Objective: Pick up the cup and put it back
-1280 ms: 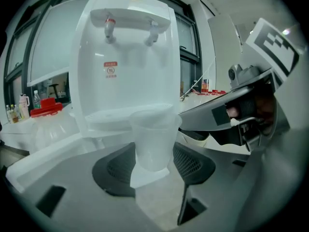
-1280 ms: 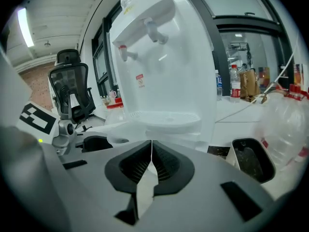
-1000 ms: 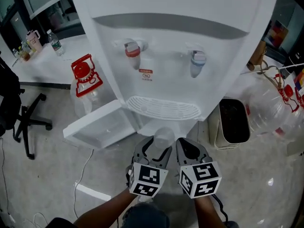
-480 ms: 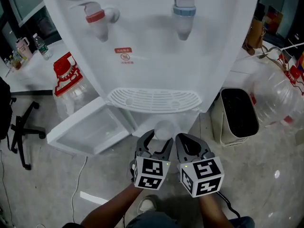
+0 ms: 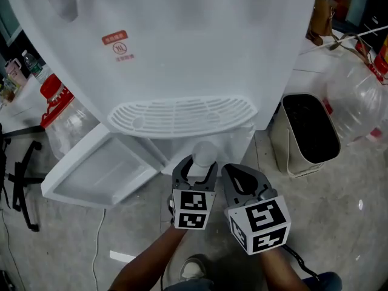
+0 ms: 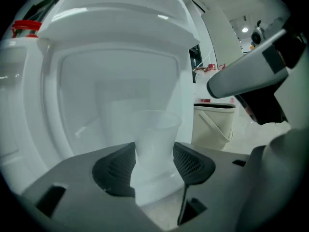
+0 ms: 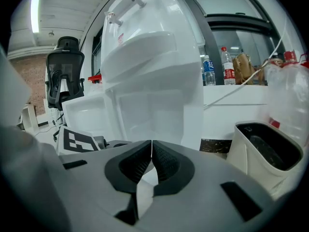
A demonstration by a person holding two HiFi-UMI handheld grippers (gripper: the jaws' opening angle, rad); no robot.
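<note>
In the head view, the left gripper (image 5: 197, 166) holds a translucent cup (image 5: 205, 152) upright between its jaws, just below the drip tray (image 5: 182, 115) of a white water dispenser (image 5: 194, 41). The cup is in front of the dispenser's lower compartment, whose door (image 5: 97, 171) hangs open to the left. The right gripper (image 5: 235, 173) sits just beside the left one, its jaws together with nothing in them. A beige bin (image 5: 291, 156) stands on the floor to the right, and large water bottles flank the dispenser, one with a red cap (image 5: 60, 111) on the left and another (image 5: 357, 96) on the right.

The left gripper view shows the gripper's pads (image 6: 116, 168) pressed on the lower part of the cup (image 6: 153, 139), with the dispenser's front (image 6: 111, 71) filling the space behind it and the bin (image 6: 212, 124) off to the right.

The right gripper view shows that gripper (image 7: 151, 166) closed and empty. Beyond it are the dispenser (image 7: 145, 71), the bin (image 7: 265, 153), an office chair (image 7: 65, 66) and small bottles (image 7: 207, 71) on a counter (image 7: 236, 100).
</note>
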